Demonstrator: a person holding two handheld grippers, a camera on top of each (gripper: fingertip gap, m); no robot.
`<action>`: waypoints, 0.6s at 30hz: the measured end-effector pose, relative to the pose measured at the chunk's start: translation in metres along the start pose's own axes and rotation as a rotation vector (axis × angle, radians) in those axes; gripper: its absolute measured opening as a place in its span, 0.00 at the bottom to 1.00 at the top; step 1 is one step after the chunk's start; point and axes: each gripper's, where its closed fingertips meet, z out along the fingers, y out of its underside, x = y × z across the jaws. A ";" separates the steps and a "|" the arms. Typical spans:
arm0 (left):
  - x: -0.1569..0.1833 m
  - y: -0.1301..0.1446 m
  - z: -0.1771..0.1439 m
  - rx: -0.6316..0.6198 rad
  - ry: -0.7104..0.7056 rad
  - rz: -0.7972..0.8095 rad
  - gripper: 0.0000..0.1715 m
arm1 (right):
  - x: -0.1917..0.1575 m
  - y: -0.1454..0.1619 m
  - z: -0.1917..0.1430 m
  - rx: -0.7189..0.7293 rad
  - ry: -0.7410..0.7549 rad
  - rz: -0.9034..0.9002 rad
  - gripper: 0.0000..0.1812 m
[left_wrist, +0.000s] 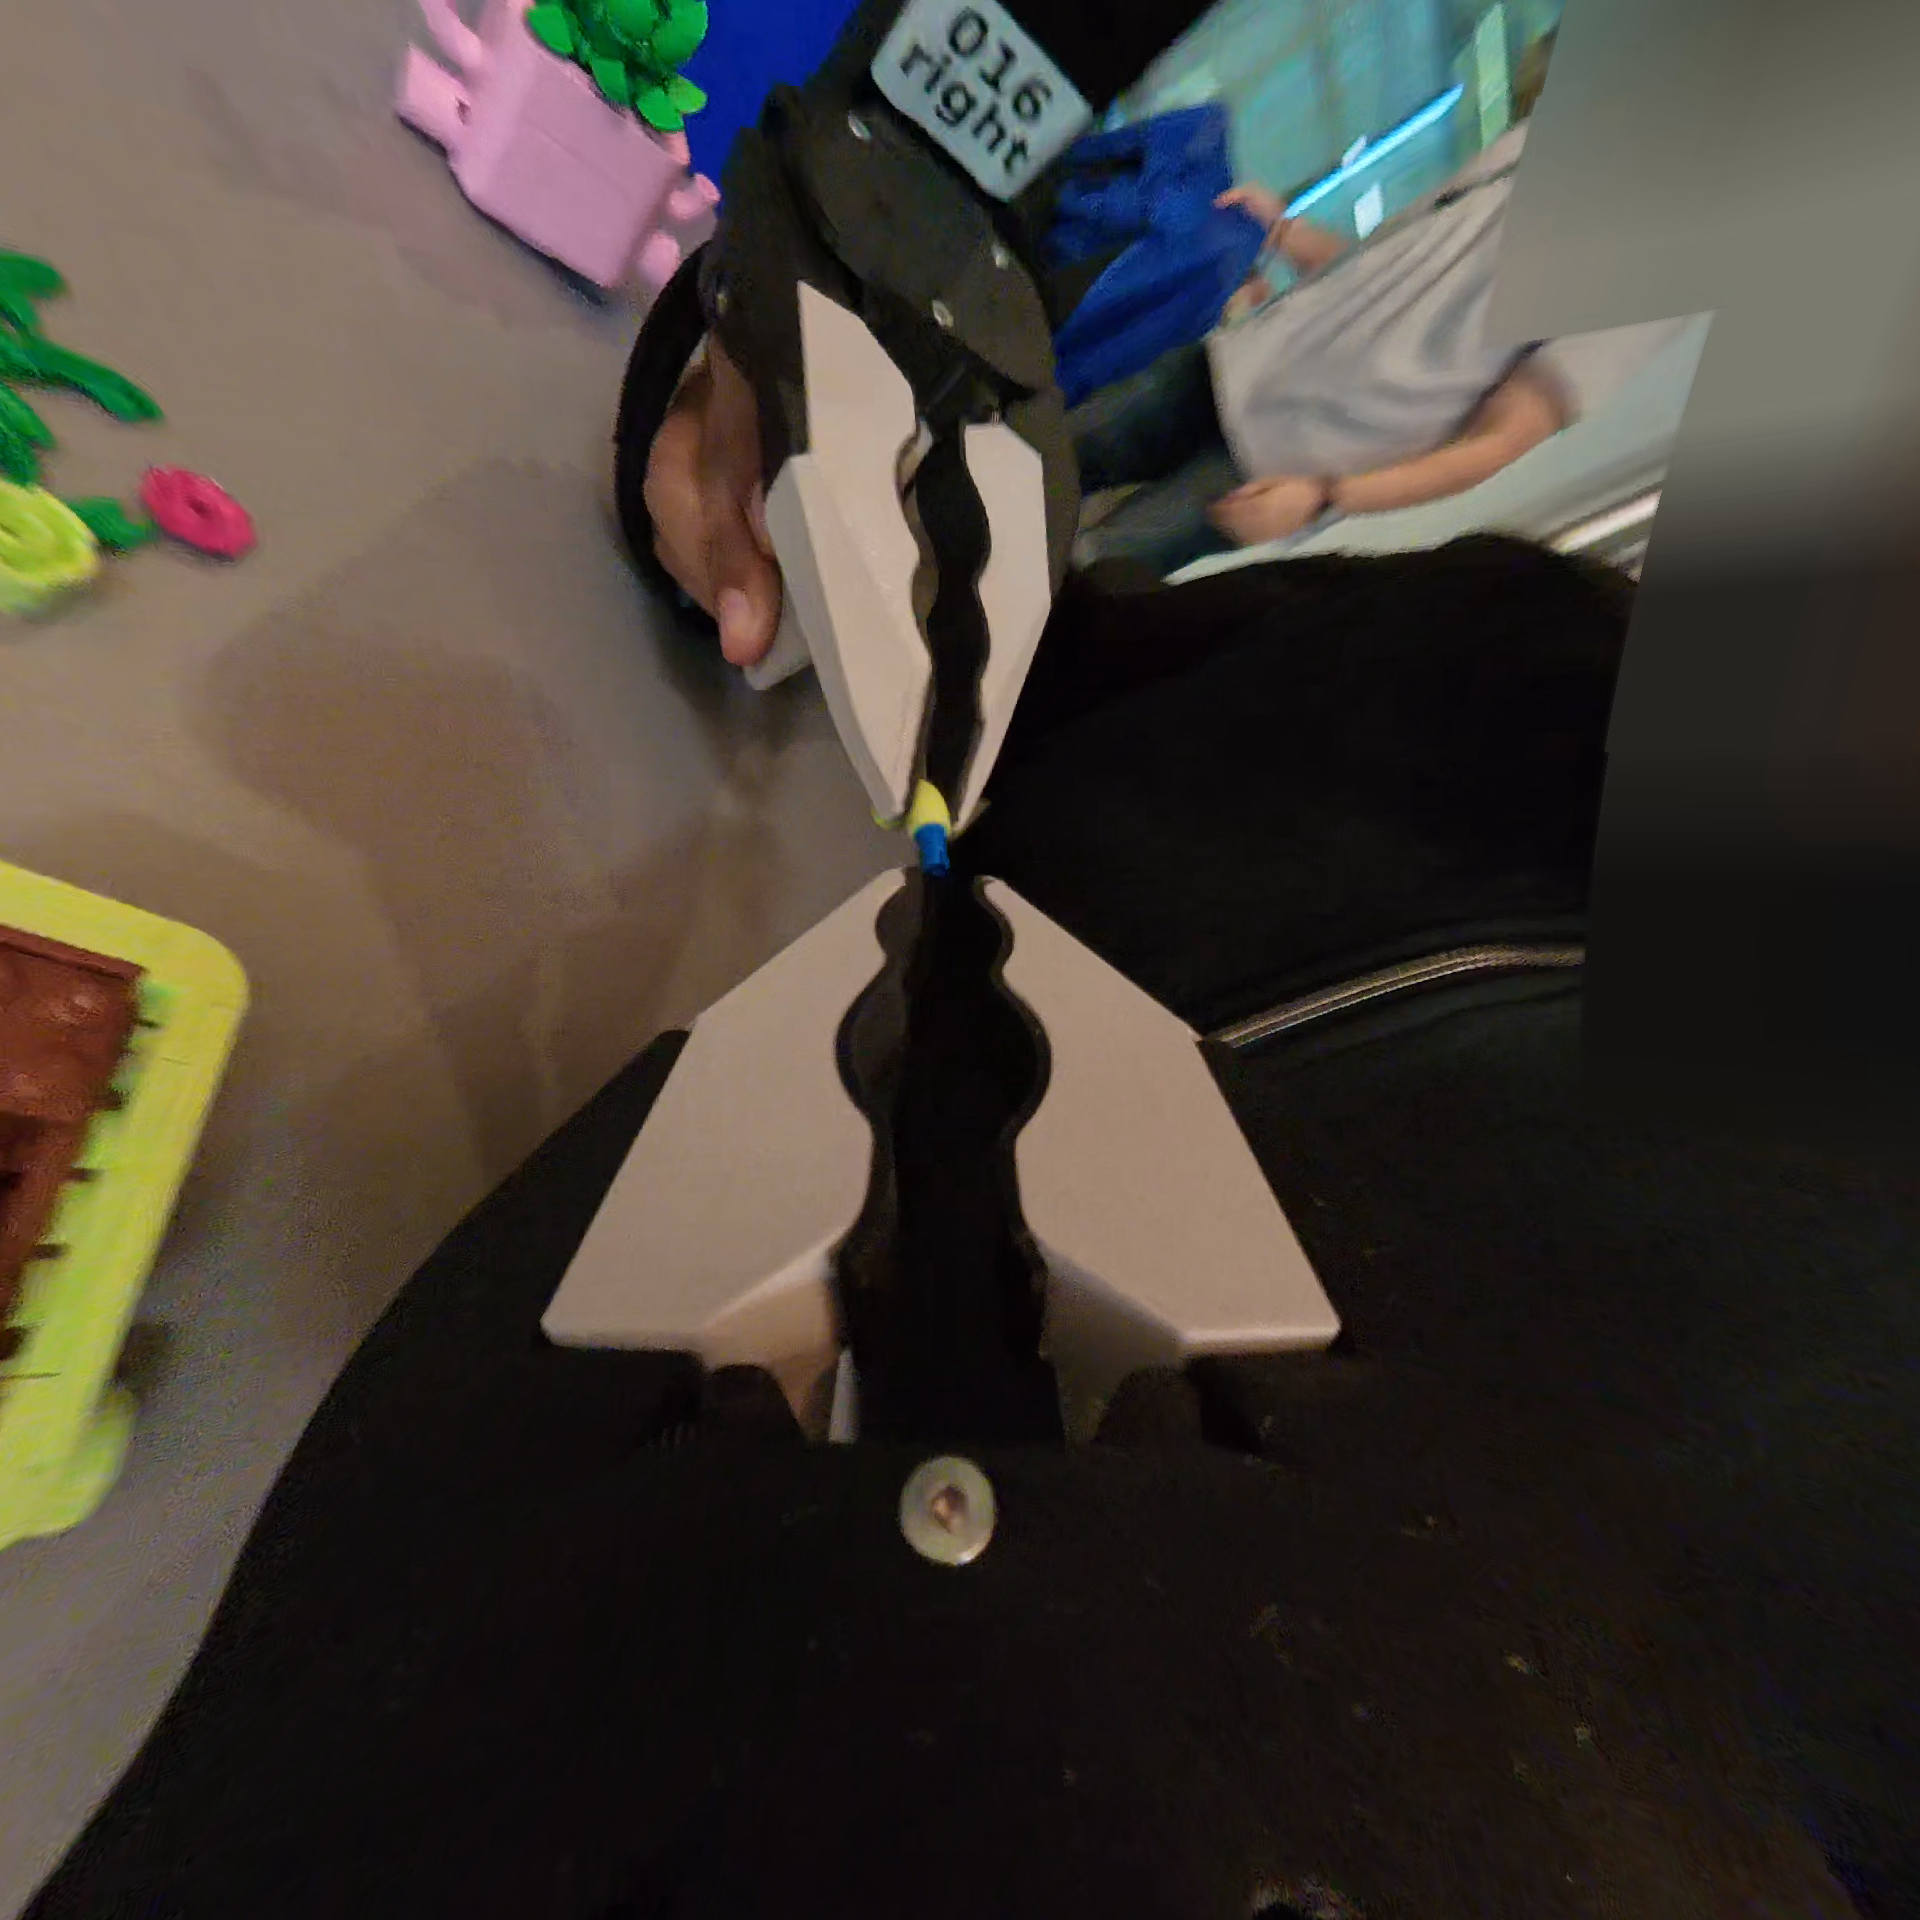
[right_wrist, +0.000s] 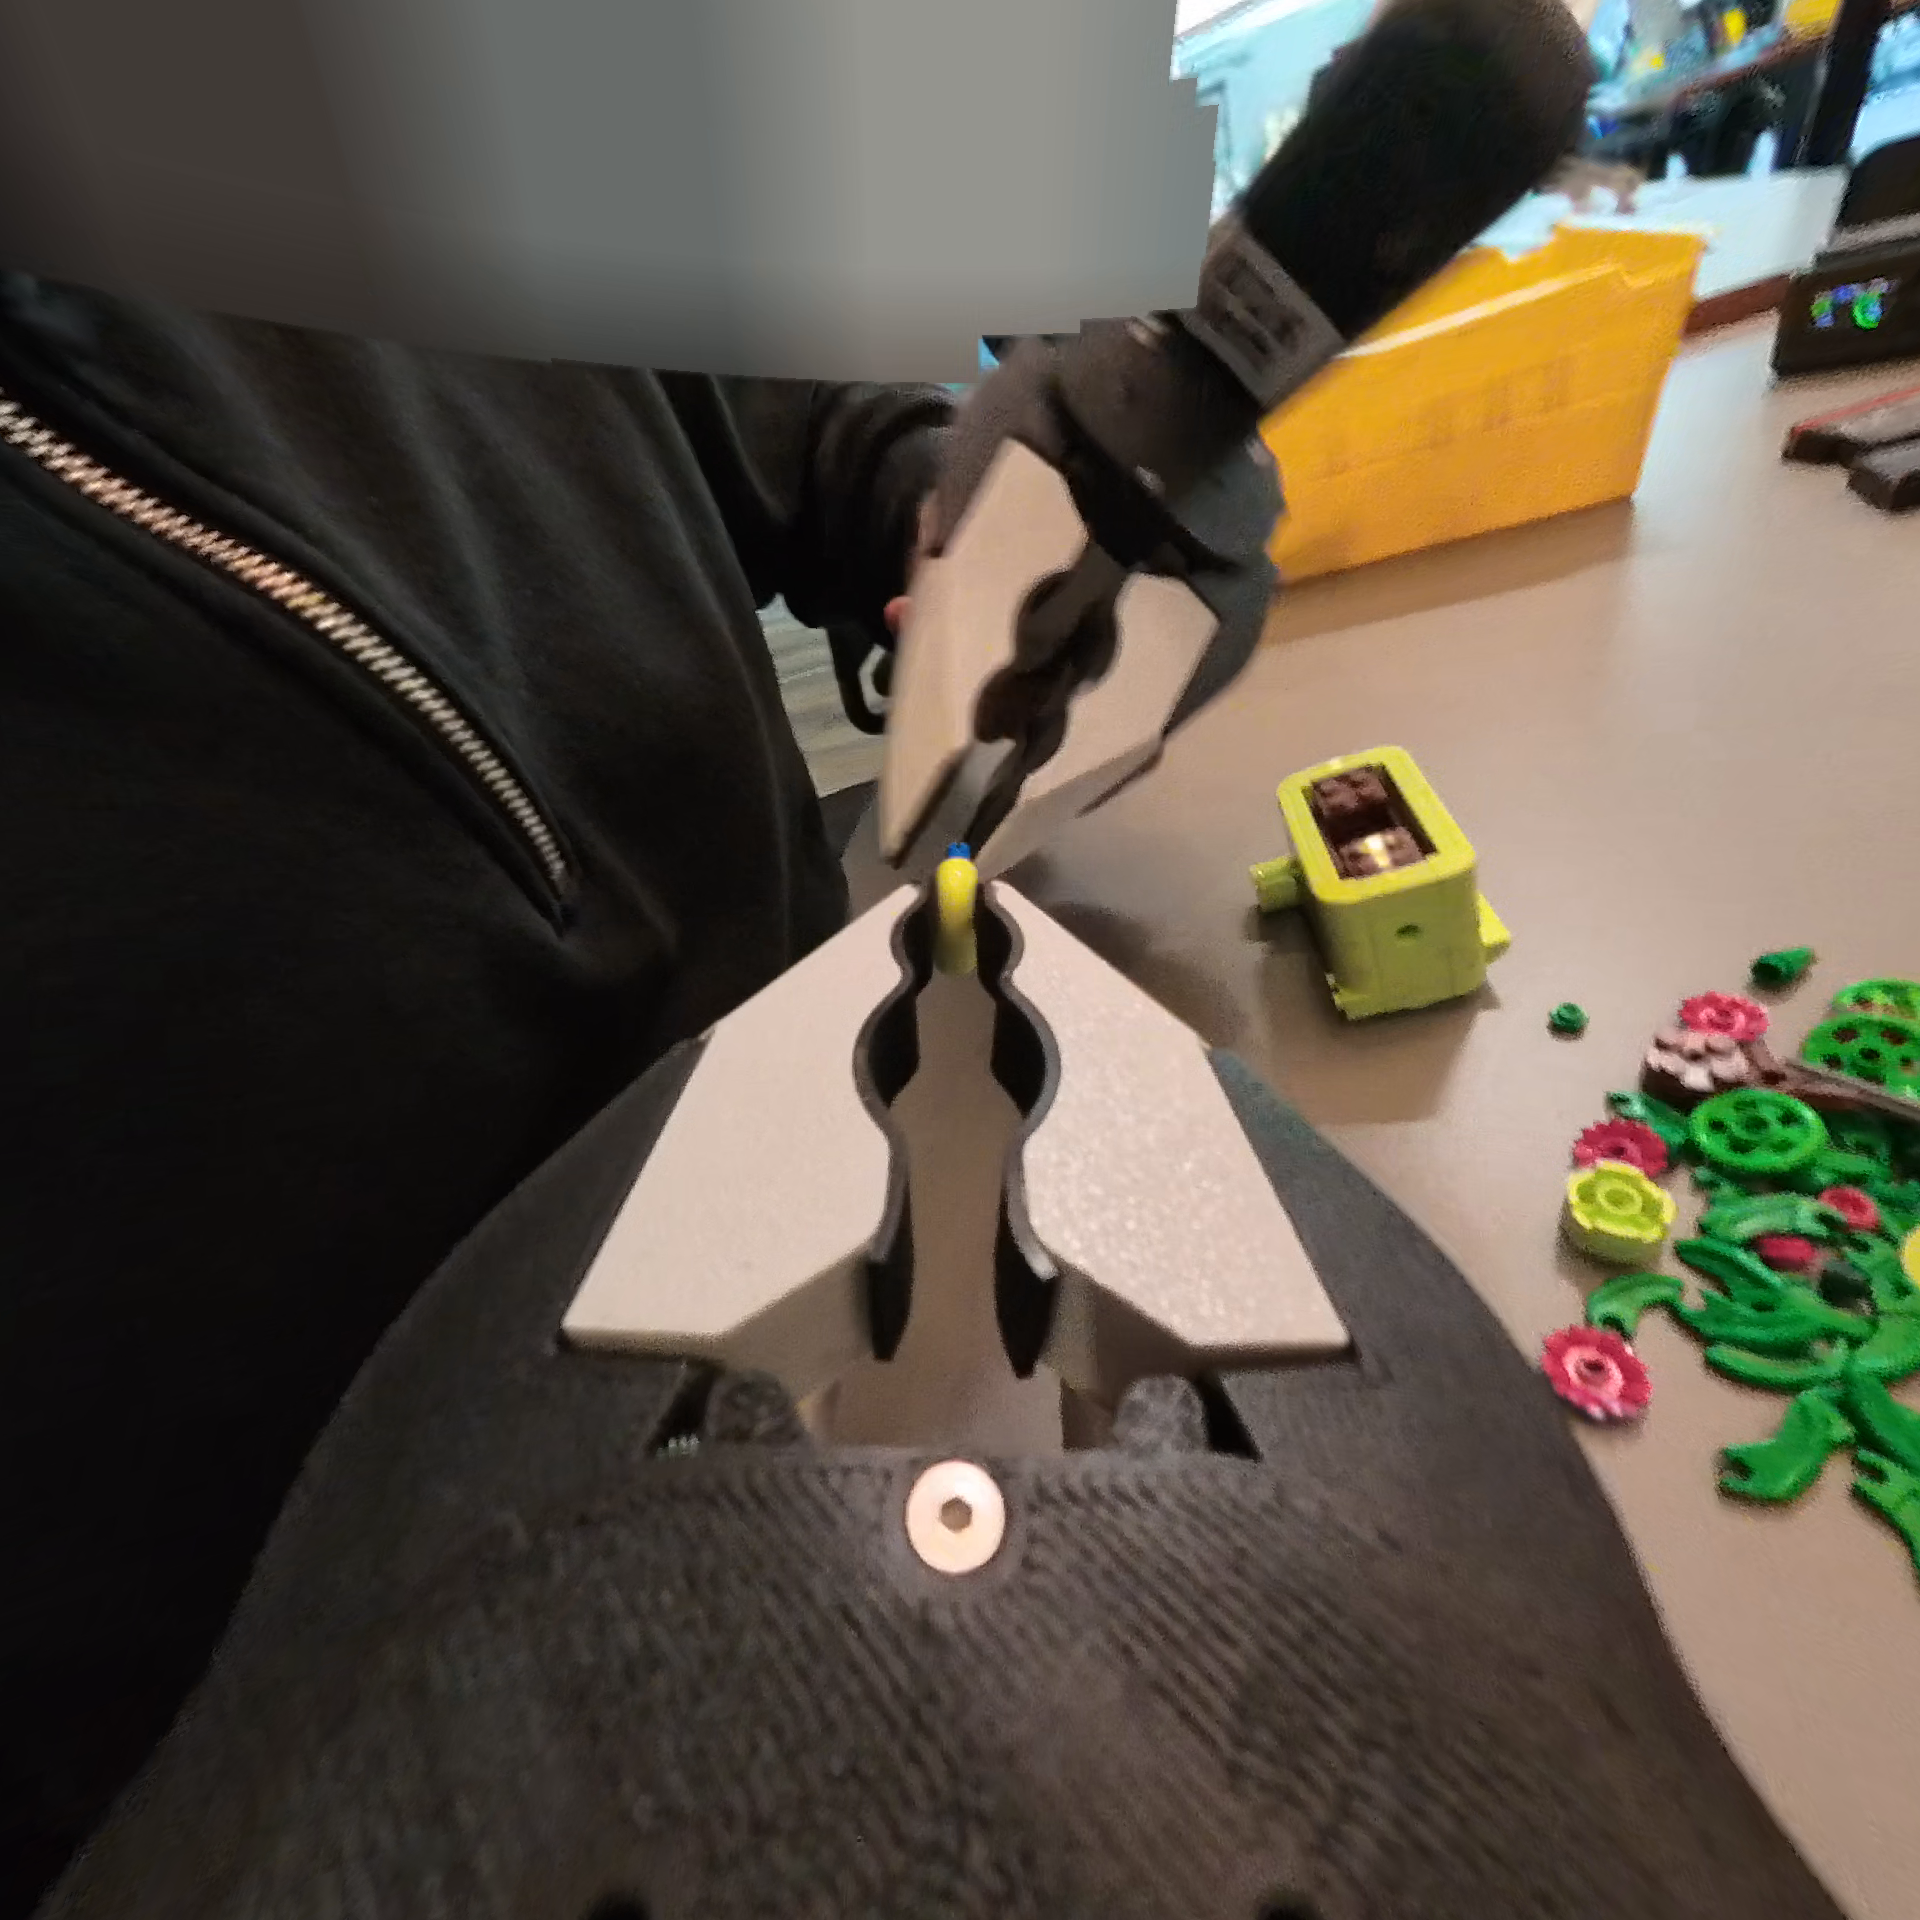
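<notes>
Item: small yellow plastic peg (right_wrist: 954, 925) with a blue stub end (left_wrist: 935, 854), held in the air above the edge of the grey-brown tabletop (right_wrist: 1558, 675).
Right gripper (right_wrist: 954, 904): fingers clamped on the yellow body.
Left gripper (left_wrist: 945, 883): tip to tip with the right, its fingers nearly together at the blue stub; whether they pinch it cannot be told.
Behind: person's black zipped jacket (right_wrist: 364, 727).
On the table, well apart: lime-green box with brown bricks inside (right_wrist: 1382, 883), pink box topped with green leaves (left_wrist: 551, 166), heap of green leaf and pink flower pieces (right_wrist: 1787, 1299), yellow plastic bin (right_wrist: 1475, 416).
</notes>
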 end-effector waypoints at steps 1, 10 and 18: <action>-0.003 0.001 0.000 -0.023 -0.065 0.074 0.05 | 0.005 0.002 -0.001 -0.015 0.020 0.032 0.03; -0.064 -0.005 -0.015 -0.242 -0.859 0.907 0.09 | 0.036 0.028 0.005 -0.123 0.152 0.339 0.03; -0.081 -0.014 -0.020 -0.298 -1.068 1.113 0.03 | 0.056 0.024 0.012 0.030 0.165 0.626 0.03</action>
